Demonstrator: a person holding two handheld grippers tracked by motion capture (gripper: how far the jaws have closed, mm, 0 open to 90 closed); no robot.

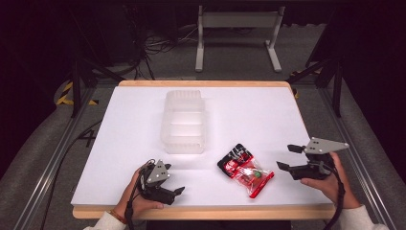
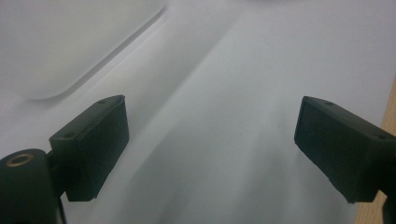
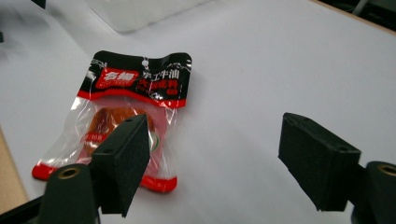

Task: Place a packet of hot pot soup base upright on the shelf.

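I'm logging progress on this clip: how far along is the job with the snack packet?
Nothing looks done: the snack packet lies flat on the table, outside the clear container. The right gripper is open beside it; the left gripper is open, holding nothing. Grasping remains.

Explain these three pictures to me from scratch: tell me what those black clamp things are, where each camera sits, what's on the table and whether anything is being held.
No robot here: a person sits at the table and holds a hand-operated two-jaw clamp in each hand, the left gripper and the right gripper. The wide picture comes from a fixed camera above the person, looking forward and down. The other two come from small cameras riding on each gripper, looking out along its two black jaws.

On the white table lie a clear plastic container, open on top, and a red and black snack packet with a see-through window.

Nothing is held. Both grippers have their jaws spread wide with only table between them. The right gripper view shows the packet lying just ahead of it, untouched.
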